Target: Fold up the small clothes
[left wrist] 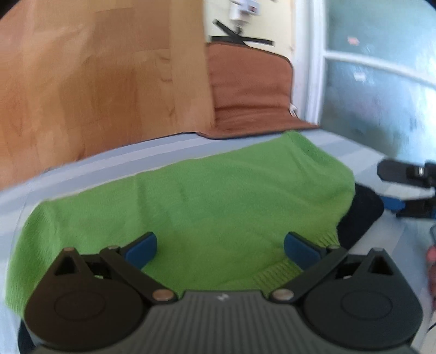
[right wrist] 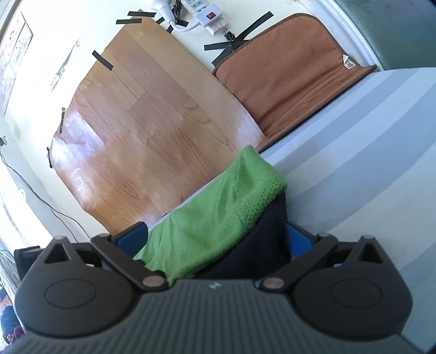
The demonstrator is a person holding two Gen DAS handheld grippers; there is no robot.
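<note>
A green knit garment (left wrist: pixel 196 201) lies spread on the striped pale blue surface (left wrist: pixel 109 166). A black garment (left wrist: pixel 359 215) pokes out from under its right end. My left gripper (left wrist: pixel 220 249) is open, its blue pads (left wrist: pixel 141 249) wide apart just above the green knit's near ribbed edge, holding nothing. In the right wrist view the green knit (right wrist: pixel 218 212) and the black garment (right wrist: pixel 261 245) both run between the blue pads (right wrist: pixel 298 237) of my right gripper (right wrist: pixel 215 239), which is open. The right gripper also shows at the right edge of the left wrist view (left wrist: pixel 408 185).
A wood-pattern board (right wrist: pixel 147 119) and a brown padded mat (right wrist: pixel 288 65) lean against the wall behind the surface. A white power strip (right wrist: pixel 209 16) hangs above. A glass door (left wrist: pixel 381 81) stands at the right. Striped surface (right wrist: pixel 368 152) stretches to the right.
</note>
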